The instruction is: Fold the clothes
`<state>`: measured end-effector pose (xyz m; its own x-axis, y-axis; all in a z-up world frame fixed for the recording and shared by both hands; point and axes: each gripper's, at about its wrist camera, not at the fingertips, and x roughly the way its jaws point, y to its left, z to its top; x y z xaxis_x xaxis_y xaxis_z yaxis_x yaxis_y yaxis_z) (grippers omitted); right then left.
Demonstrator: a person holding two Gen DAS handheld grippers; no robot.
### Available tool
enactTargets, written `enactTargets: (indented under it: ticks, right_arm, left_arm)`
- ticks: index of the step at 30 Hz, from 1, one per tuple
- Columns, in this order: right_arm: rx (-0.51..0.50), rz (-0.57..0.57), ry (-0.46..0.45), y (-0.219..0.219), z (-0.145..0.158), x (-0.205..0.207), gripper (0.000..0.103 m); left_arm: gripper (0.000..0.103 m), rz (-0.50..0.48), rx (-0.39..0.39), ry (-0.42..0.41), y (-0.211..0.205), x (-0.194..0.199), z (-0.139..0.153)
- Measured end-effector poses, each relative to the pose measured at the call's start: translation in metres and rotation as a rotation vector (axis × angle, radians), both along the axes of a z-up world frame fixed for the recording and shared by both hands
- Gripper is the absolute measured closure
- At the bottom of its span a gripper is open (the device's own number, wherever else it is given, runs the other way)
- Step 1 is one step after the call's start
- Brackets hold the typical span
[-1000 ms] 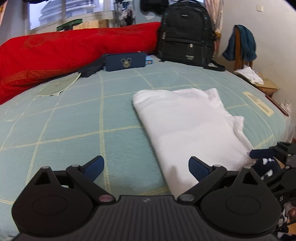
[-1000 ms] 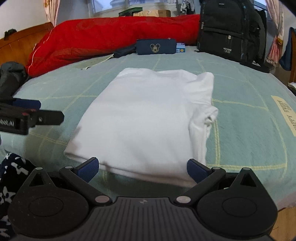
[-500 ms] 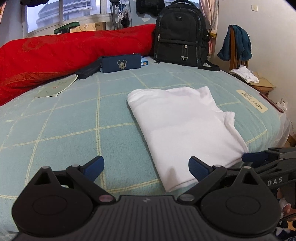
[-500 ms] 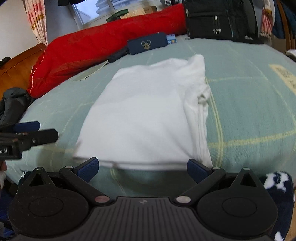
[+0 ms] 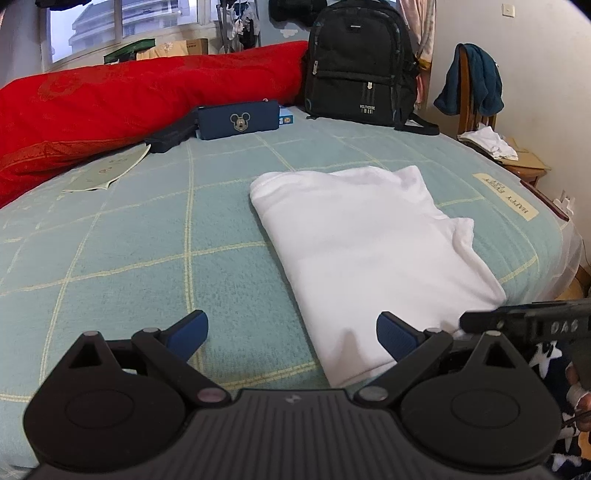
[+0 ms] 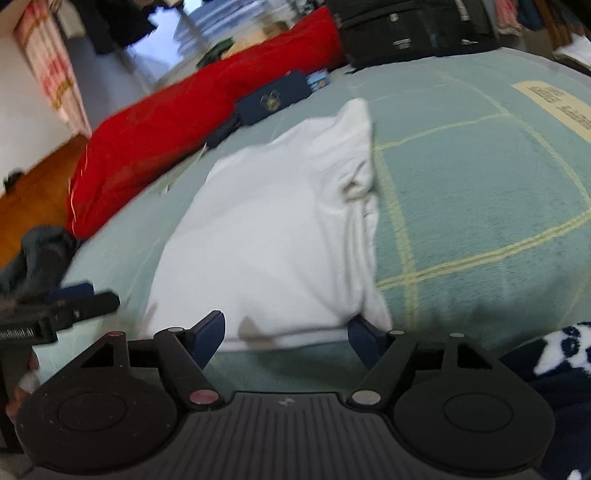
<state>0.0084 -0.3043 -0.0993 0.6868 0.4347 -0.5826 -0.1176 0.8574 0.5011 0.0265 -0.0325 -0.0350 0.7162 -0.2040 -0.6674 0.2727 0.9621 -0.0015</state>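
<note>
White folded shirt [image 6: 280,236] lies on the green blanket [image 6: 480,192], its near edge between the closing jaws of the right gripper [image 6: 286,334], untouched. Left gripper [image 5: 291,334] gapes wide just beside its corner.

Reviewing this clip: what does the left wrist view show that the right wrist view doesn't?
Only the left wrist view shows the chair draped with a teal garment and the window sharply. Only the right wrist view, which is blurred, shows the wooden bed frame and the right gripper, its jaws closing around the near edge of the white garment. Both show that garment, the red quilt, the backpack and the Mickey case.
</note>
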Motion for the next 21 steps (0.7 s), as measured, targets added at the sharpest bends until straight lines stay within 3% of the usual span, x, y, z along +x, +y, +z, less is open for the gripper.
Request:
enactTargets:
  ticks: [2, 5, 6, 7, 11, 19, 21]
  right_arm:
    - [0.025, -0.021, -0.009, -0.007, 0.000, 0.000, 0.036]
    - [0.020, -0.050, -0.010, -0.012, -0.001, 0.001, 0.061]
    - [0.016, -0.061, -0.007, -0.014, -0.002, 0.002, 0.086]
    - [0.014, -0.072, -0.005, -0.015, -0.003, 0.002, 0.093]
    - [0.029, -0.056, -0.037, -0.019, 0.005, -0.005, 0.093]
    - [-0.045, -0.082, 0.031, -0.025, -0.006, -0.017, 0.096]
    - [-0.056, -0.093, -0.014, -0.031, 0.008, -0.016, 0.094]
  left_arm:
    - [0.005, -0.002, 0.000, 0.002, -0.001, 0.001, -0.001]
    - [0.005, -0.014, 0.010, 0.009, -0.004, 0.001, -0.003]
    - [0.005, -0.016, 0.014, 0.011, -0.005, 0.001, -0.004]
    - [0.005, -0.018, 0.017, 0.010, -0.005, 0.000, -0.004]
    - [0.005, -0.022, 0.022, 0.008, -0.007, -0.001, -0.004]
    - [0.005, -0.035, 0.049, 0.017, -0.013, 0.003, -0.007]
    - [0.005, -0.027, 0.044, 0.016, -0.013, 0.006, -0.006]
